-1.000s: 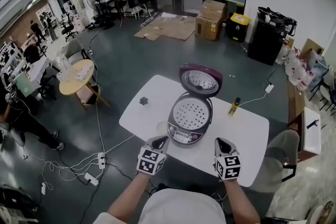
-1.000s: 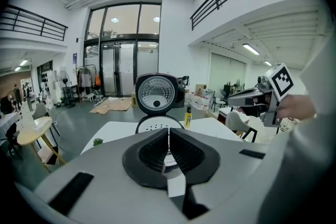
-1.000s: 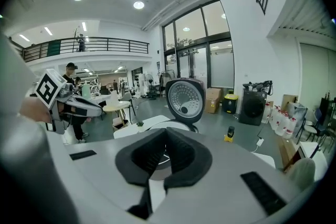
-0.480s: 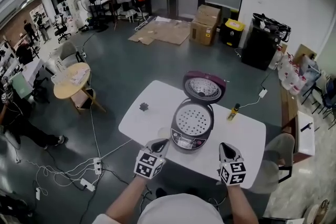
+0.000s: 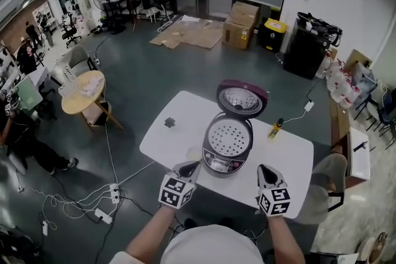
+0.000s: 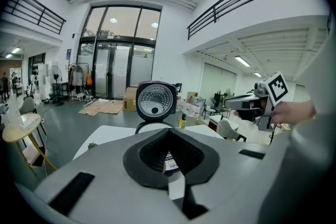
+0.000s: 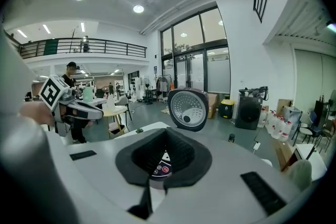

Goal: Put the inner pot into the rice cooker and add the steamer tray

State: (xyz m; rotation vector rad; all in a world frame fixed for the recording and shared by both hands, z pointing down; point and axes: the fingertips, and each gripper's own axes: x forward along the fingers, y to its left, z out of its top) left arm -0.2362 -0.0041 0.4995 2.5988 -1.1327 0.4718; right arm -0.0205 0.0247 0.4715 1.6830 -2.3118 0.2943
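Note:
The rice cooker [image 5: 218, 162] stands on the white table [image 5: 291, 157] with its maroon lid [image 5: 242, 99] swung up. A white perforated steamer tray [image 5: 228, 136] sits in its opening and hides whatever is under it. My left gripper [image 5: 187, 168] hovers just in front of the cooker's left side, shut and holding nothing. My right gripper [image 5: 265, 172] is level with it to the cooker's right, also shut and holding nothing. The left gripper view shows the shut tips [image 6: 169, 131] pointing at the lid [image 6: 155, 99]. The right gripper view shows the same, with tips [image 7: 167, 132] and lid [image 7: 187, 108].
A small yellow bottle [image 5: 275, 128] stands on the table right of the cooker, with a white cable [image 5: 297, 117] behind it. A small dark object [image 5: 169, 122] lies on the table's left part. A chair [image 5: 331, 176] is at the right end, and cables [image 5: 111, 195] lie on the floor.
Both grippers have risen a little in front of the cooker and stay shut. The head view has shifted slightly. The cooker and tray have not moved.

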